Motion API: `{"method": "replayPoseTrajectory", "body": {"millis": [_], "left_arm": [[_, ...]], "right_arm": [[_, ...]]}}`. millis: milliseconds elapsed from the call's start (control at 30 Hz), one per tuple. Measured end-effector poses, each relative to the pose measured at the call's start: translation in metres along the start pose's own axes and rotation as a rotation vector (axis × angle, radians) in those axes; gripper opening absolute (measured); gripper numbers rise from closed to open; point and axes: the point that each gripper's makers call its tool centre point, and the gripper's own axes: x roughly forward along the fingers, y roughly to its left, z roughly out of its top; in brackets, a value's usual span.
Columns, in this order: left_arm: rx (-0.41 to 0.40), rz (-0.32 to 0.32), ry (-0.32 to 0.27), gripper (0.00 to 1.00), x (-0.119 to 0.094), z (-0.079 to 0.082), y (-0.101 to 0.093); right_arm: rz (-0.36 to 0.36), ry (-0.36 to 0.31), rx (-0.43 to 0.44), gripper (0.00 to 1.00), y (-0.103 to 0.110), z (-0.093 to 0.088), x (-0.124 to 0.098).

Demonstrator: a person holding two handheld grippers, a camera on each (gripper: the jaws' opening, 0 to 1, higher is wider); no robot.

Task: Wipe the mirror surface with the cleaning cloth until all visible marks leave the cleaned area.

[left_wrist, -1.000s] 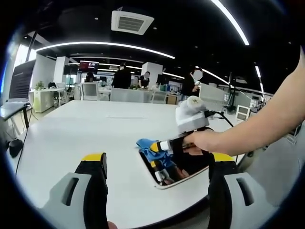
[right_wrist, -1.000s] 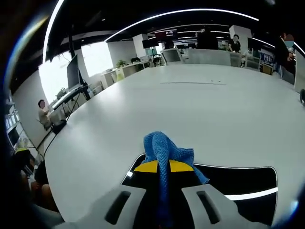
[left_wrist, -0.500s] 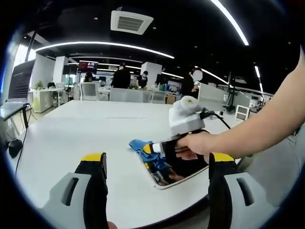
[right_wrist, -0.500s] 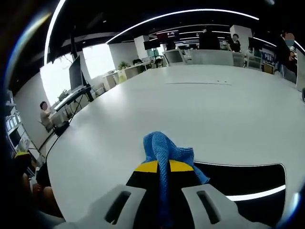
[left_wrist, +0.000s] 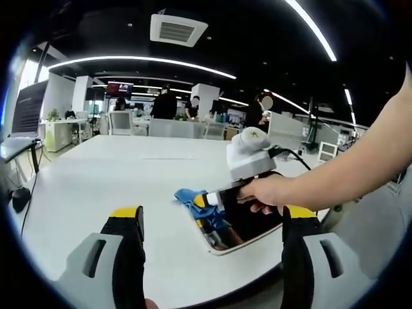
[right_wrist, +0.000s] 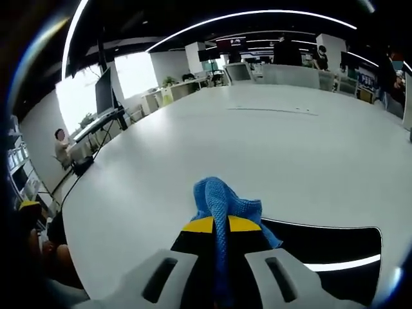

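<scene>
Right hand-held gripper (right_wrist: 214, 226): I keep it clamped on blue cloth (right_wrist: 222, 205), now at mirror (right_wrist: 335, 248) edge | left hand-held gripper (left_wrist: 209, 222): open, idle | wiping unfinished

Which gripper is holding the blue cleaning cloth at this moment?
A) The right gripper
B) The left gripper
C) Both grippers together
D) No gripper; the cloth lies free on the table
A: in the right gripper view the right gripper has its jaws shut on the blue cleaning cloth at the edge of the mirror, while the left gripper stands open and holds nothing.
</scene>
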Motion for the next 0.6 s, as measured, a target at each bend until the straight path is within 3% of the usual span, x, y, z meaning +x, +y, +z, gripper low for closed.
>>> {"method": "replayPoseTrajectory", "body": {"millis": [267,600], "left_arm": [[0.0,0.003,0.002,0.87,0.0,-0.001,0.001],[0.0,0.008,0.01,0.87,0.0,-0.002,0.001]], "right_arm": [[0.016,0.011,-0.023,0.0,0.003,-0.004,-0.001],[0.044,0.02,-0.034,0.0,0.018,-0.017,-0.018]]}}
